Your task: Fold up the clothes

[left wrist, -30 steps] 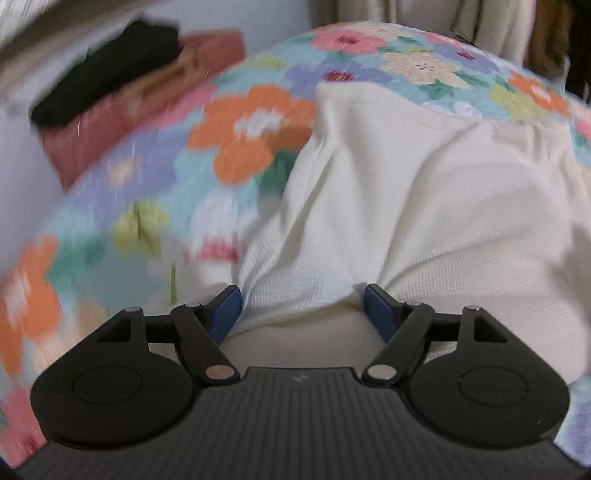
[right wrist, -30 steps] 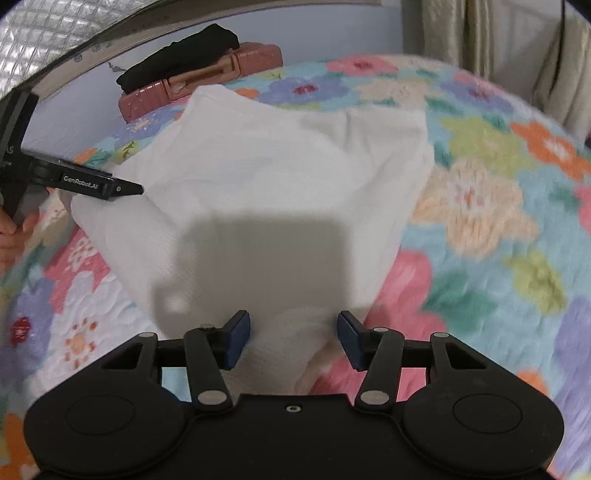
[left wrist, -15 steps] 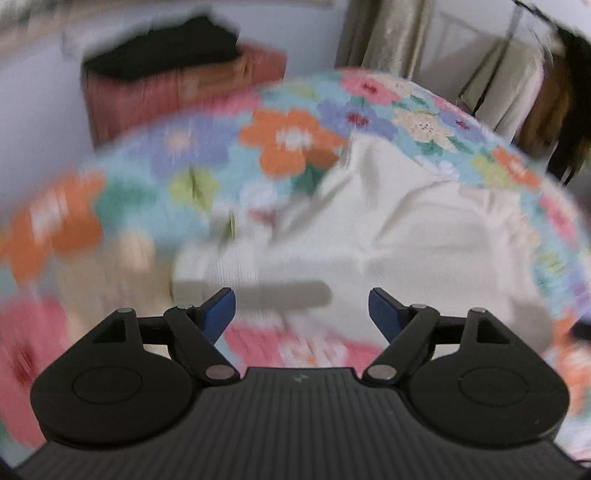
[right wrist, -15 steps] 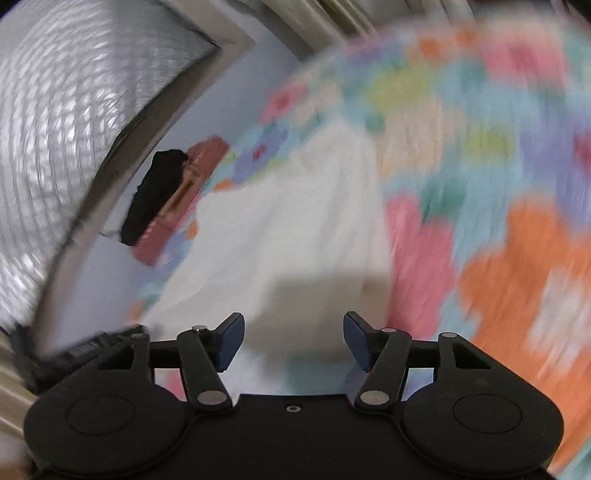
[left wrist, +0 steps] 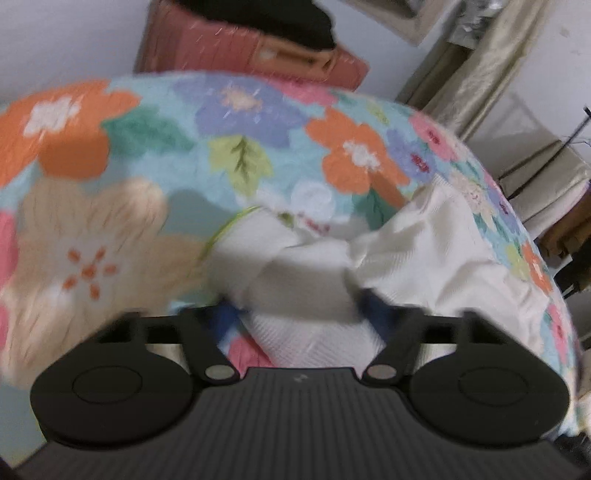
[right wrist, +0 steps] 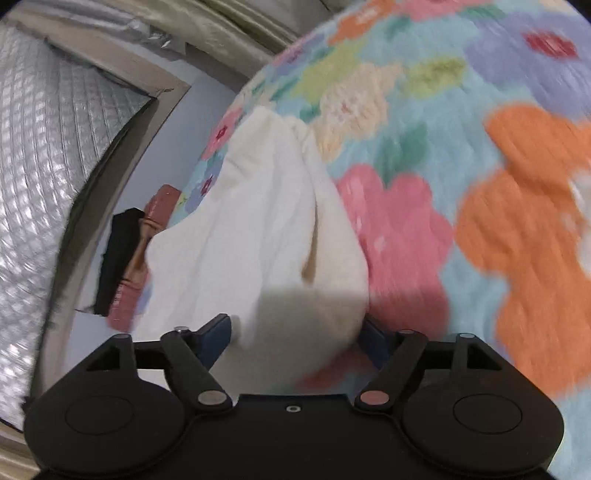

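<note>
- Because it is soft and limp, the cream waffle-knit cotton garment (left wrist: 436, 258) lies rumpled on the floral quilted bedspread (left wrist: 122, 155), bunched toward the near right in the left wrist view.
- It looks light and drapes freely, so it will likely sag and crease wherever it is lifted; an edge or corner seems the best place to take hold.
- The left gripper (left wrist: 295, 314) has its blue-padded jaws spread apart, with a fold of the cloth lying between them; blur hides whether the pads touch it.
- The right gripper (right wrist: 295, 334) also stands wide apart, the near end of the garment (right wrist: 258, 229) sitting in the gap, not pinched.
- Beyond the bed's far edge stands a pink hard-shell suitcase (left wrist: 229, 51) with a black folded cloth (left wrist: 280, 18) on top, well apart from the garment.
- Beige curtains (left wrist: 476, 74) hang at the far right.
- Nothing on the bedspread appears to block a fold.
</note>
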A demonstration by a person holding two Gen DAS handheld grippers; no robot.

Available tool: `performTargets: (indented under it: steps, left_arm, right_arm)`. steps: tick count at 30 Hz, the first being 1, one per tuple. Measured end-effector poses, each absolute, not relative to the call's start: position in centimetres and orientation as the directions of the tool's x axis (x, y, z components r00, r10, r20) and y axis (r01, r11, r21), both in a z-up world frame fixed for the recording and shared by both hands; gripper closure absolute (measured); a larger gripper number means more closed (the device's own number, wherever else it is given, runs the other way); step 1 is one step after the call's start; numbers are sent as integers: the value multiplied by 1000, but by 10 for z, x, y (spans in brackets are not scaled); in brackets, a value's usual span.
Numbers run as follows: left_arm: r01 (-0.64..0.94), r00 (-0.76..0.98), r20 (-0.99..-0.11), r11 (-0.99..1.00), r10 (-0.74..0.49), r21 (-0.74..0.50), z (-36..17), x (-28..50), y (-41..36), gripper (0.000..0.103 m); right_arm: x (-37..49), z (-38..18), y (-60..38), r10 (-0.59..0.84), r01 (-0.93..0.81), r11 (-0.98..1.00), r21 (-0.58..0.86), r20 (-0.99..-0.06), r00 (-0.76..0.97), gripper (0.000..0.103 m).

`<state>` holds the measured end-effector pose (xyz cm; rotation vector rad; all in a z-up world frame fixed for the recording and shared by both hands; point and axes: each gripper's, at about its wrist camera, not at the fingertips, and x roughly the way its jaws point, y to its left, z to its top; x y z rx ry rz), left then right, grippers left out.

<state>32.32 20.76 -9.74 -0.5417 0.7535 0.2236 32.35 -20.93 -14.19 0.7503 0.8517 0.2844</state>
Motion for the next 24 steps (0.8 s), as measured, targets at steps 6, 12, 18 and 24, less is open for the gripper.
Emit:
performTargets:
  steps: [6,12,18,24]
  left_arm:
    - [-335,779,-604,926,169,-174,-62,301,170,87]
    - [-332,698,-710,921,95,-203,-80,273,154,85]
    - [-314,685,-711,945,155,-97,-82,278,138,65]
    - [-266,642,-758,961,116,-79,-59,260,139,39]
  right_arm:
    - [328,-96,-197,469,-228,853,470,-499,728,73]
    - [315,-92,-228,469,-317,877,361,-506,724,76]
    - [291,-77,-216,389,-282,920,273,-542,745,67]
    - [268,-63,-205,305,-245,952,182,-570,763,46]
